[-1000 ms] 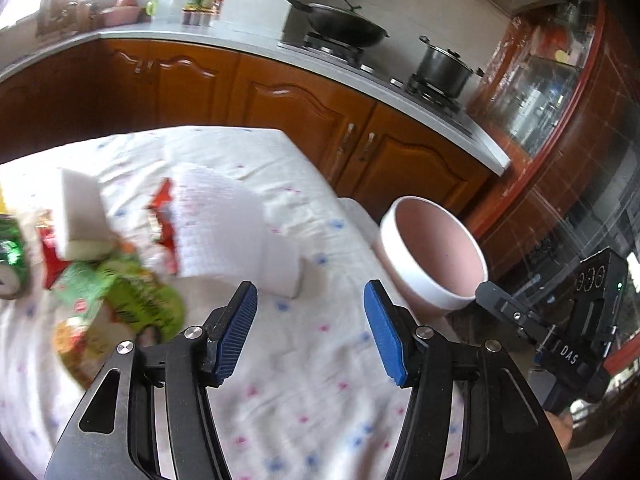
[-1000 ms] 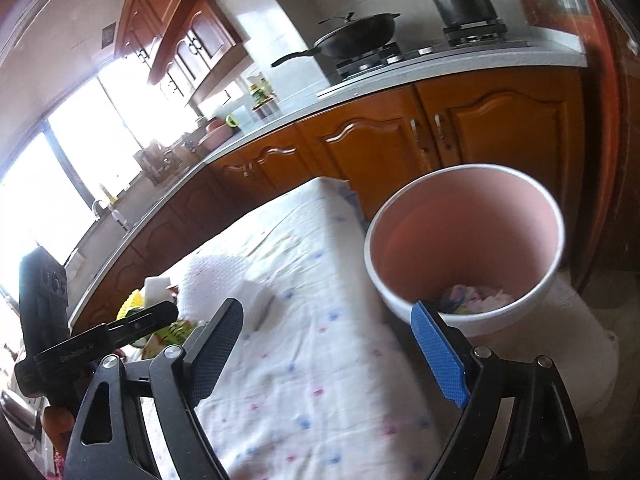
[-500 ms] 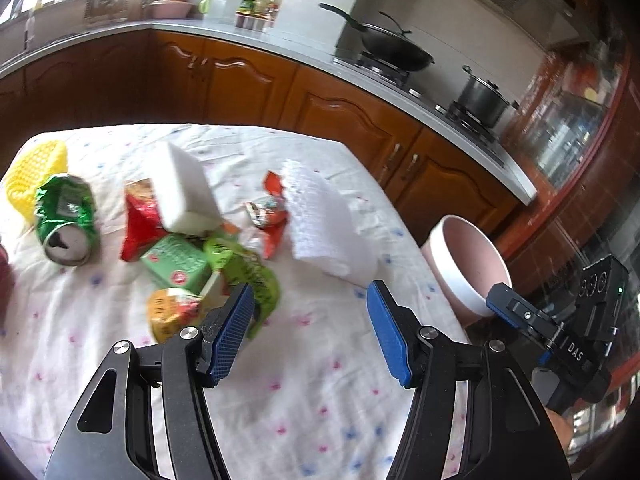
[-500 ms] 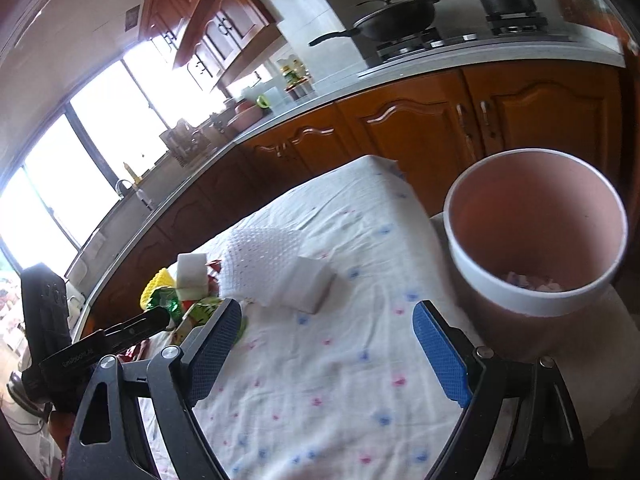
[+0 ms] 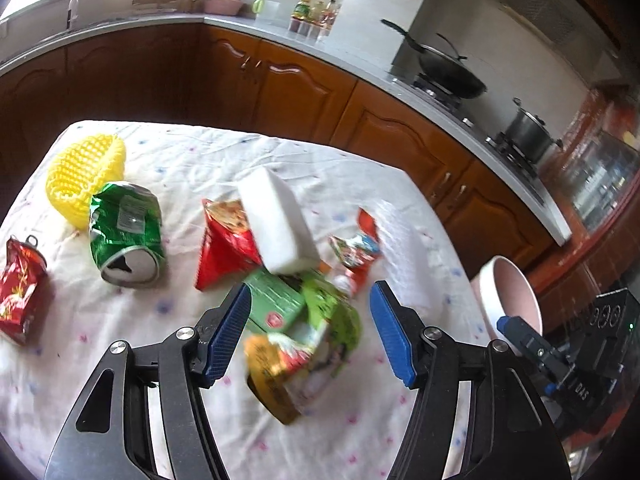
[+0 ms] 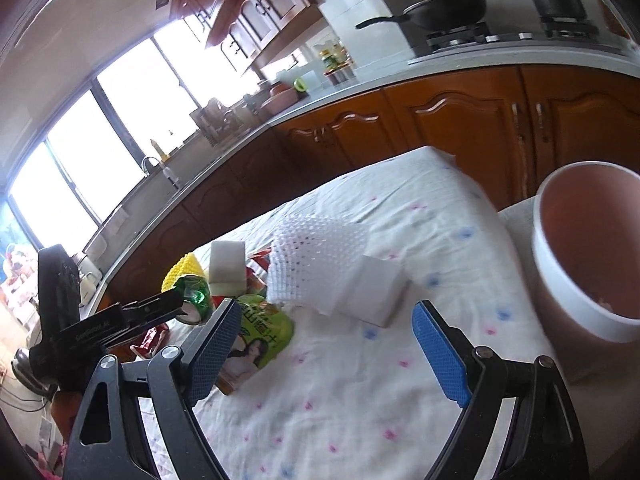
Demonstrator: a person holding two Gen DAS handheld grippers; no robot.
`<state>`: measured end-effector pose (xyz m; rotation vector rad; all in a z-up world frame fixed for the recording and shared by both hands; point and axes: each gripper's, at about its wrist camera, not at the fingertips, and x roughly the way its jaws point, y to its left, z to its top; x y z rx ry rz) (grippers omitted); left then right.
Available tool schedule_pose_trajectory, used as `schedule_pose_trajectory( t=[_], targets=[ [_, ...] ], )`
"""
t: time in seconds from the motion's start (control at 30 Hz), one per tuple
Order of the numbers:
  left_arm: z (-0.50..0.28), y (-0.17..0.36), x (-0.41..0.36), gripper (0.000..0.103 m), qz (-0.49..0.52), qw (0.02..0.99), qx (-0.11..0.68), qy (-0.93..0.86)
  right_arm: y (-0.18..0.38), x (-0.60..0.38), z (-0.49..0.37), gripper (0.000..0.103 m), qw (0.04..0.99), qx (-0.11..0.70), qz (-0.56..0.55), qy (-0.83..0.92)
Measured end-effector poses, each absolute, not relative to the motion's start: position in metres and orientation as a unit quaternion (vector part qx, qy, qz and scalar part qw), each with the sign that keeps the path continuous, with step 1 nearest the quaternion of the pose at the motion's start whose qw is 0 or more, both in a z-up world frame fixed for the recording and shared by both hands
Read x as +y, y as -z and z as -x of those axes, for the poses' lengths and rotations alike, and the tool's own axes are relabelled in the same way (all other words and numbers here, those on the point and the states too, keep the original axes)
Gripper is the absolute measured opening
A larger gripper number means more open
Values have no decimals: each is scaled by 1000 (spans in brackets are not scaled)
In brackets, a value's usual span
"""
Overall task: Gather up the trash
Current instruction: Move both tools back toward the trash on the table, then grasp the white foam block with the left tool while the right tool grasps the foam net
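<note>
My left claw (image 5: 310,330) is spread wide and grips nothing; it hangs over the tabletop (image 5: 168,360) with a heap of wrappers framed between its blue pads. Directly between the fingers I see a green snack pouch (image 5: 340,320), blurred, with a green carton (image 5: 276,304) just beside the left finger. Just beyond those a white foam block (image 5: 276,224) leans on a red wrapper (image 5: 226,248), and a small red-and-blue wrapper (image 5: 358,248) lies ahead toward the right finger. Farther out to the left sit a crushed green can (image 5: 126,232), a yellow mesh sleeve (image 5: 82,176) touching it, and a crushed red can (image 5: 18,292) well apart at the edge. Off beyond the right finger stands the pink trash bin (image 5: 510,300).

My right claw (image 6: 324,340) is likewise spread wide and holds nothing. The green pouch (image 6: 260,336) lies just behind its left finger. Ahead between the fingers is a white foam net (image 6: 316,256) with a white block (image 6: 378,294) touching it. The bin (image 6: 576,264) stands beyond the right finger, past the tabletop's edge.
</note>
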<state>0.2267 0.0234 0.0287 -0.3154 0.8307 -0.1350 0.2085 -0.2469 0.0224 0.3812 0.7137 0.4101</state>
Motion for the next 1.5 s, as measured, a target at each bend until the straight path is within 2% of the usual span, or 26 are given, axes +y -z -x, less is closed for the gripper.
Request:
schedule_pose_trajectory(
  t=[0.1,0.2,0.3,0.47,0.5,0.57,0.6,0.63,0.67,0.77,0.8,1.1,1.17,1.2,1.23,1.3,1.37,1.43,1.47,1.5],
  targets=[
    [-241,-26,29,63,151,898,409,60,-21,-236,-221,83,897,353,-174,-200],
    [-256,-22,31,63,147,895,418,53,-16,-226,-234,82,895,362,-167,-202],
    [-270,-18,32,63,142,891,428,51,-9,-220,-249,74,890,378,-162,-196],
    [-289,-5,31,61,138,882,449,50,5,-213,-268,70,881,399,-162,-196],
    [-290,-3,30,59,134,882,449,50,9,-210,-271,65,878,404,-161,-199],
    [-292,-2,26,38,126,882,450,55,12,-207,-276,54,875,410,-159,-203],
    [-292,-1,25,37,124,882,450,61,15,-204,-277,41,873,414,-157,-205],
    [-290,-2,24,36,119,886,445,60,16,-203,-277,24,873,414,-155,-206],
    [-289,-3,24,35,116,887,443,61,17,-202,-276,16,873,414,-154,-207],
    [-284,-7,25,32,116,890,436,69,14,-202,-272,9,878,403,-149,-210],
    [-282,-8,25,32,118,890,434,71,12,-202,-270,0,880,400,-146,-209],
    [-259,-29,31,32,140,896,411,96,-7,-211,-252,0,893,369,-145,-211],
    [-254,-31,31,32,139,898,408,95,-3,-213,-254,10,884,378,-167,-220],
    [-252,-31,32,32,140,897,407,96,2,-213,-258,23,876,390,-178,-222],
    [-250,-31,32,32,143,897,408,98,5,-211,-259,51,873,393,-181,-222],
    [-247,-31,32,32,142,896,408,98,9,-207,-261,71,875,395,-175,-218],
    [-244,-31,32,32,140,897,409,97,15,-201,-266,71,872,404,-170,-217],
    [-241,-31,34,32,142,897,408,96,21,-195,-270,65,871,411,-164,-215],
    [-240,-31,35,32,141,897,408,95,23,-192,-271,60,873,412,-156,-209],
    [-239,-31,36,32,141,897,408,94,25,-190,-272,43,877,412,-146,-201]
  ],
)
